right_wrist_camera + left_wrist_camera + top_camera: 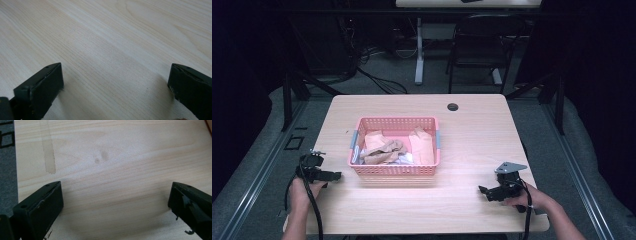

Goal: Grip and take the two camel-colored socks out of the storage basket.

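A pink plastic basket (395, 170) sits near the middle of the wooden table (472, 135), holding crumpled tan and orange cloths (384, 149) and something white. My left gripper (334, 176) rests at the table's left front, just left of the basket, held by a hand. Its jaws stand wide apart over bare wood in the left gripper view (116, 195). My right gripper (482, 190) lies at the right front, also held by a hand, pointing left. Its jaws are wide apart with nothing between them in the right gripper view (116, 75).
A dark round cable hole (453, 107) marks the table's far side. A faint tape-like stain (48, 152) and the table's left edge with grey floor (7, 170) appear beyond the left jaw. A black chair (484, 45) and another desk's leg (419, 55) stand behind the table.
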The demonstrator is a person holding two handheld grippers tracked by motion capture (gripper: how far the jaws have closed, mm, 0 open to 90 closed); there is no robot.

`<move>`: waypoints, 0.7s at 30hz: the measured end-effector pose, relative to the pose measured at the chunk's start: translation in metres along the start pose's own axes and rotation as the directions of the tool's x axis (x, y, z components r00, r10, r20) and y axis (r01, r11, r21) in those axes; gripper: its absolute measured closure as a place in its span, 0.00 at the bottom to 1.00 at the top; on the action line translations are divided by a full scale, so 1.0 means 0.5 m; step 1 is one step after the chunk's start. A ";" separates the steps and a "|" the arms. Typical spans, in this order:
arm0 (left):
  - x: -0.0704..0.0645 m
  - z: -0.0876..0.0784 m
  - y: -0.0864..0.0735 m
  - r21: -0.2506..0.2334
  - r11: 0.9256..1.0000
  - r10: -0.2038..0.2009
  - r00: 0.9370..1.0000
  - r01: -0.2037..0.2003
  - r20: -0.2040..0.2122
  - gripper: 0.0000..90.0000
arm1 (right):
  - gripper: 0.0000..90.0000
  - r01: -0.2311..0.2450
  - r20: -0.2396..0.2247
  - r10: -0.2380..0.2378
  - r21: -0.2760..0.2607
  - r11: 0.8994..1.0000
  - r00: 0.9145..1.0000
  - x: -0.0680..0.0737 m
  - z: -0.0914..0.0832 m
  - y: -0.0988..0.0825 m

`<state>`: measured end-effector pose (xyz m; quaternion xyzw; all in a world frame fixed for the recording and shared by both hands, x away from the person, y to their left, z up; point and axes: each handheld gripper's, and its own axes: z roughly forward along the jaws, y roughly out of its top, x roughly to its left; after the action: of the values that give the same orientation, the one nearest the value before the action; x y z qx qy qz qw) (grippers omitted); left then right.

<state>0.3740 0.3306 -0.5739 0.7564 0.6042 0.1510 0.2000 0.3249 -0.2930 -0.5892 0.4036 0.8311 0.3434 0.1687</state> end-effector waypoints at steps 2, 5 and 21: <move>0.000 0.000 0.000 0.001 1.000 0.000 1.000 0.000 0.000 0.00 | 0.00 0.000 0.000 0.000 0.000 1.000 1.000 0.000 0.000 0.000; 0.000 0.000 0.000 0.001 1.000 -0.001 1.000 0.001 -0.001 0.00 | 0.00 0.000 0.000 0.000 0.000 1.000 1.000 0.000 0.000 0.000; 0.002 -0.005 0.005 0.020 1.000 -0.001 1.000 0.001 0.007 0.02 | 0.00 0.002 0.002 -0.002 0.002 1.000 1.000 0.000 0.000 0.000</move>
<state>0.3752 0.3315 -0.5706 0.7586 0.6054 0.1420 0.1946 0.3248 -0.2930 -0.5891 0.4034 0.8316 0.3421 0.1695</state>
